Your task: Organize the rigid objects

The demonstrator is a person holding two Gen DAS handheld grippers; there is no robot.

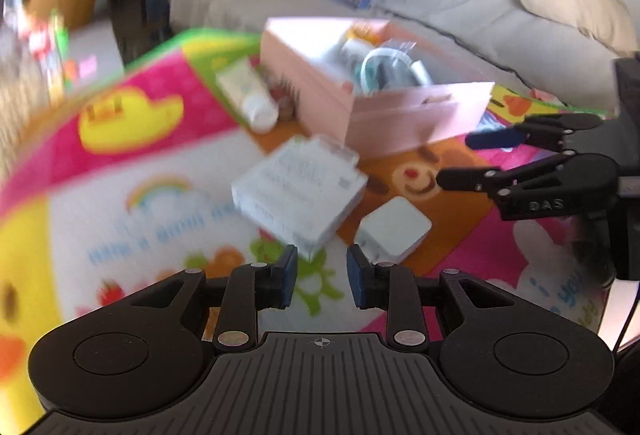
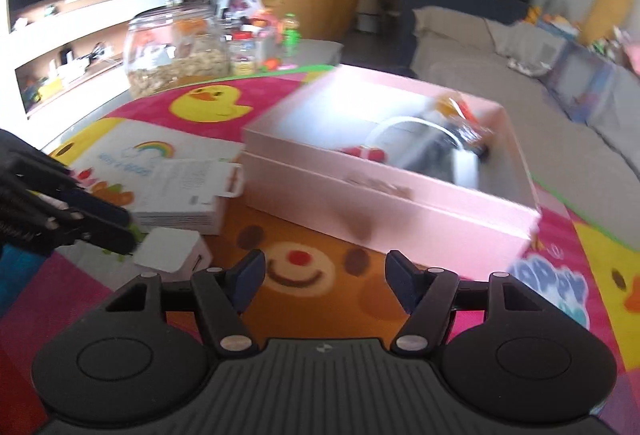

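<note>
An open pink box (image 1: 400,115) (image 2: 400,203) sits on the colourful play mat (image 1: 140,155) and holds several blurred items, among them a pale round one (image 1: 384,67). In front of it lie a flat white package with a hang tab (image 1: 300,187) (image 2: 188,191), a small white square box (image 1: 394,229) (image 2: 172,255) and a white tube (image 1: 248,91). My left gripper (image 1: 322,275) (image 2: 126,231) hovers just short of the two white boxes, its jaws a narrow gap apart with nothing between them. To the right, my right gripper (image 2: 325,267) (image 1: 468,159) is open and empty, facing the pink box.
A grey sofa (image 1: 440,7) with cloths and a framed board runs behind the mat. In the right wrist view a large glass jar (image 2: 176,47) and small bottles stand at the mat's far edge, below a TV and a shelf.
</note>
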